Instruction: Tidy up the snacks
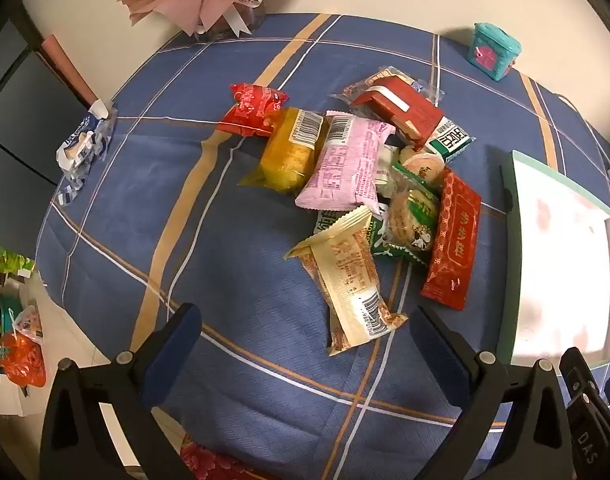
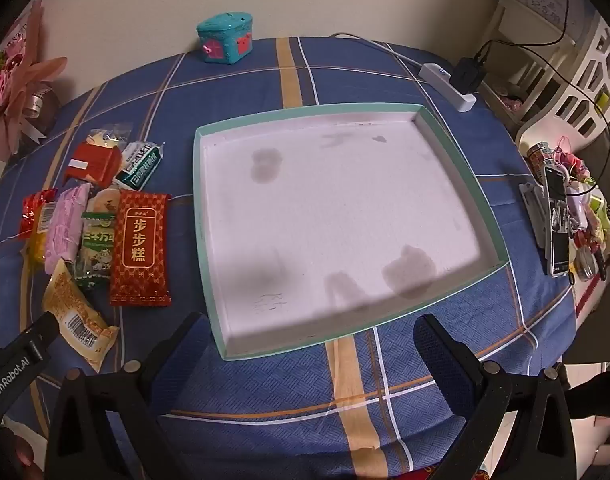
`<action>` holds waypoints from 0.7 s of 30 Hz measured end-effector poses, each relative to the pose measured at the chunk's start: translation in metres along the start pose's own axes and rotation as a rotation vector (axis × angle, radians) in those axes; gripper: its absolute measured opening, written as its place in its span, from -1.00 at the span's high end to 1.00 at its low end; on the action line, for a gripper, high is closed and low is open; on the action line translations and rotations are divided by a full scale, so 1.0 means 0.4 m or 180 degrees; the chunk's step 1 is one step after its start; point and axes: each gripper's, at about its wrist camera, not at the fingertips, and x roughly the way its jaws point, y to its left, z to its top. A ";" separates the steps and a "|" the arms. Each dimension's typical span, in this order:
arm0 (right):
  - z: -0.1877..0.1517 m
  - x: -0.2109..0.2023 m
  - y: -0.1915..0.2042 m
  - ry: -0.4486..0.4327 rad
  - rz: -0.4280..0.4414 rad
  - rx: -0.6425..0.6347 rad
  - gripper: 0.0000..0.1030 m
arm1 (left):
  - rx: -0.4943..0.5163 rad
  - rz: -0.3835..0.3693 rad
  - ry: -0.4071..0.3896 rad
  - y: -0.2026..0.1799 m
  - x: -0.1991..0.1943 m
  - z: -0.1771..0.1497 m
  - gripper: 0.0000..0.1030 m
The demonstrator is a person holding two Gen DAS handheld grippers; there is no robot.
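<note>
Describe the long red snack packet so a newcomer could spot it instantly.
Start at the big shallow tray with the mint-green rim on the blue plaid tablecloth. In the snack pile beside it, the long red packet lies nearest the tray: flat, patterned, with a gold-framed label, unlike its puffier neighbours.

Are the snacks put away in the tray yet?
Not yet. The tray holds no snacks, so nothing looks done. Both claws, left and right, are open and hold nothing. The whole snack pile still lies on the tablecloth beside the tray.
</note>
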 end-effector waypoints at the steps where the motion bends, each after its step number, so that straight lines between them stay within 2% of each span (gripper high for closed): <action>1: 0.000 0.000 0.000 0.0002 -0.0001 0.0000 -1.00 | -0.0002 -0.0001 0.0003 0.000 0.000 0.000 -1.00; 21: -0.005 0.004 -0.001 0.0018 0.0011 -0.0021 -1.00 | 0.0000 -0.0072 0.0005 -0.004 -0.003 0.000 -1.00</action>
